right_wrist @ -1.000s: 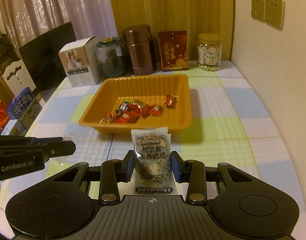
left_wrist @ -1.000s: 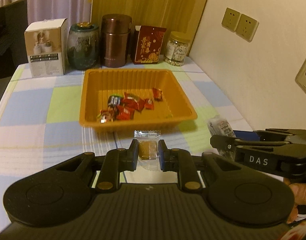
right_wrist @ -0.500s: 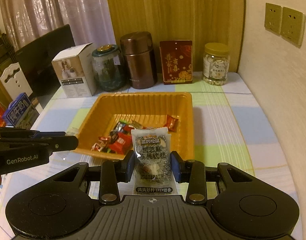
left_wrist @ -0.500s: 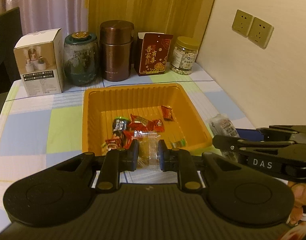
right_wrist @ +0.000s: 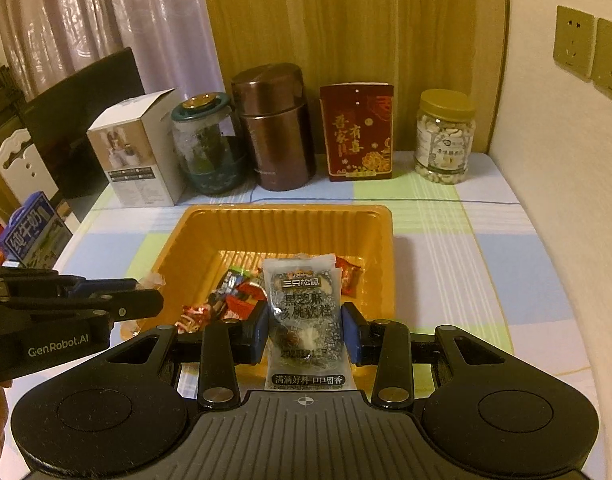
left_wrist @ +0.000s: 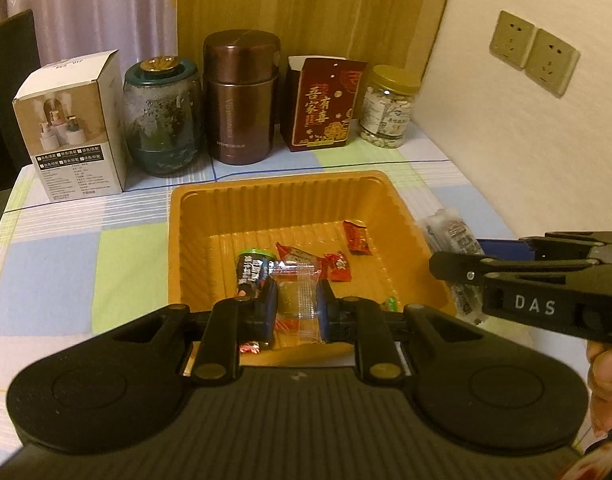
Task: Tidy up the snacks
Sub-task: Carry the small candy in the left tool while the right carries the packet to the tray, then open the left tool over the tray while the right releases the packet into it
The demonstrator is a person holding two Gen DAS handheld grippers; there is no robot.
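A clear-wrapped brown candy [left_wrist: 297,300] is being gripped by the left tongs [left_wrist: 296,307] above the orange tray [left_wrist: 186,240]. A black sesame cake packet [right_wrist: 305,316] is being gripped by the right tongs [right_wrist: 305,332] over the tray's near rim; wrapped candies [left_wrist: 338,266] are lying inside.

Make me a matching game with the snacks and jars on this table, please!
Things:
1. clear-wrapped brown candy
2. grey sesame walnut cake packet
3. red foil candy
4. yellow-lidded plastic nut jar

Places:
A. lying in the orange plastic tray
B. standing at the back of the table, nearest the wall
C. held in the right gripper
D. held in the left gripper

Pairs: 1-D, 2-C, 3-A, 4-B
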